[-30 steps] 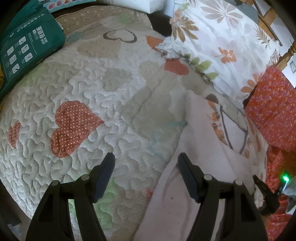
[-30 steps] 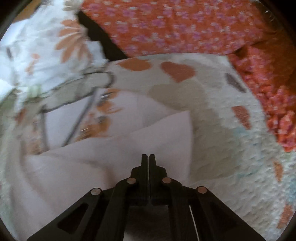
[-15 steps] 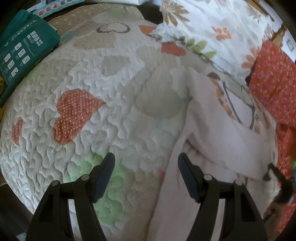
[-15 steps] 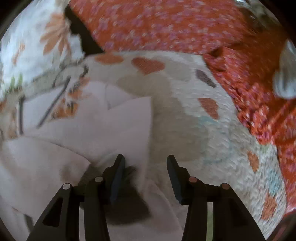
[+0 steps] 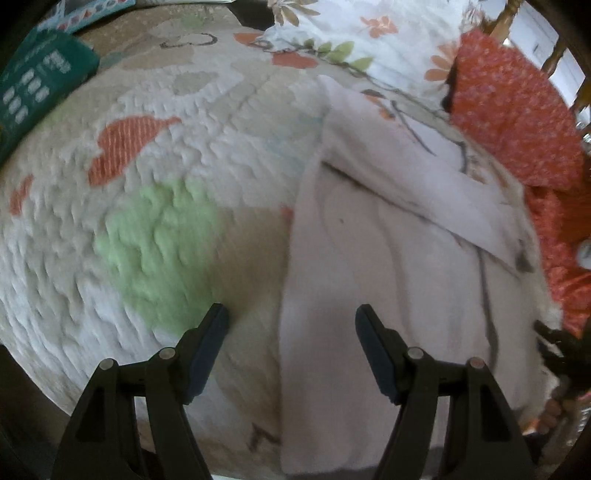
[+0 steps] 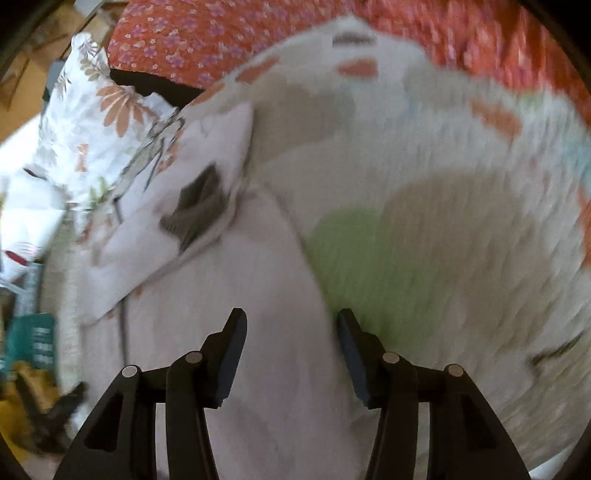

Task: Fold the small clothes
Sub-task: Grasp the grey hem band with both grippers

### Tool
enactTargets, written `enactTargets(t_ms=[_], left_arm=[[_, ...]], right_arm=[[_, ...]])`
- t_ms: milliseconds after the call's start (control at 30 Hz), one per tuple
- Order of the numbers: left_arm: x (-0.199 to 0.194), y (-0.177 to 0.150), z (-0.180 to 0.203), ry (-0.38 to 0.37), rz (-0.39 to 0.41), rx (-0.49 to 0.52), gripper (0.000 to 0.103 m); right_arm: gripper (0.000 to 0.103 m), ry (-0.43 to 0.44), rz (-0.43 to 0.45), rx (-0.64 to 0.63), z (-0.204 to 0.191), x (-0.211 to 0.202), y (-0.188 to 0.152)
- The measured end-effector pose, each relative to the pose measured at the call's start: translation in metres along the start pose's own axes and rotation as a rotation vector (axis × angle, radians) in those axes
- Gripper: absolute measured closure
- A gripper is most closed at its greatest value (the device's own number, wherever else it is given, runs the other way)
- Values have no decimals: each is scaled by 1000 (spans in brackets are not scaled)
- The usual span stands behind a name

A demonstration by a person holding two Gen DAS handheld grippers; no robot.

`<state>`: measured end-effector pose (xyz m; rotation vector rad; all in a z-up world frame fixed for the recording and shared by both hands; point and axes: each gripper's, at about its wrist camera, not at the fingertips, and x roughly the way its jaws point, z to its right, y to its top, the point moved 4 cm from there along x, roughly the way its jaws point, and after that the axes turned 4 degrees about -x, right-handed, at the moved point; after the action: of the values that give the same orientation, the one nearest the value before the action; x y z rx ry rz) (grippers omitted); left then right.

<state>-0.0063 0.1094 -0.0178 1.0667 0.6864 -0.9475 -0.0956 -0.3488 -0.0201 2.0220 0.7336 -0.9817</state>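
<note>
A small pale pink garment (image 5: pixel 399 258) lies on a quilted bedspread with heart patches (image 5: pixel 155 155), its far part folded over as a flap. My left gripper (image 5: pixel 291 328) is open and empty, above the garment's left edge near its near end. My right gripper (image 6: pixel 291 332) is open and empty, above the garment (image 6: pixel 236 295) near its right edge. The right gripper shows at the right edge of the left wrist view (image 5: pixel 565 350); the left gripper shows at the lower left of the right wrist view (image 6: pixel 48 413).
A floral white pillow (image 5: pixel 369 33) and an orange flowered pillow (image 5: pixel 517 110) lie beyond the garment. A green package (image 5: pixel 37 88) sits at the far left of the bed. The bed's near edge (image 5: pixel 110 417) is just below my left gripper.
My right gripper has opened and let go of the garment's folded part, which now lies flat. Both grippers have pulled back toward the near end of the garment.
</note>
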Motion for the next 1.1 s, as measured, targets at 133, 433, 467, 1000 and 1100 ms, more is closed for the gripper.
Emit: enactTargets(t_ms=[133,433,467,1000,1100], left_arm=[[-6,-22,-1,-101,18,-56,33],[-11,-77,9,-233,-13,-108,65],[-12,-82,8,-247,-16,-124,65],[-2,-134,33,-219,-109,-63,42],[-5,-133,29,-163,-112,-55,68]], right_arm=[[45,140,-3,17,-2,-8,-17],[45,453,-95,88,-18,-4,-78],[45,456,-94,85,-19,-5,-82],[51,459,-101,65,-29,-16,-146],[51,449,-112,93,-28,-16,-142]])
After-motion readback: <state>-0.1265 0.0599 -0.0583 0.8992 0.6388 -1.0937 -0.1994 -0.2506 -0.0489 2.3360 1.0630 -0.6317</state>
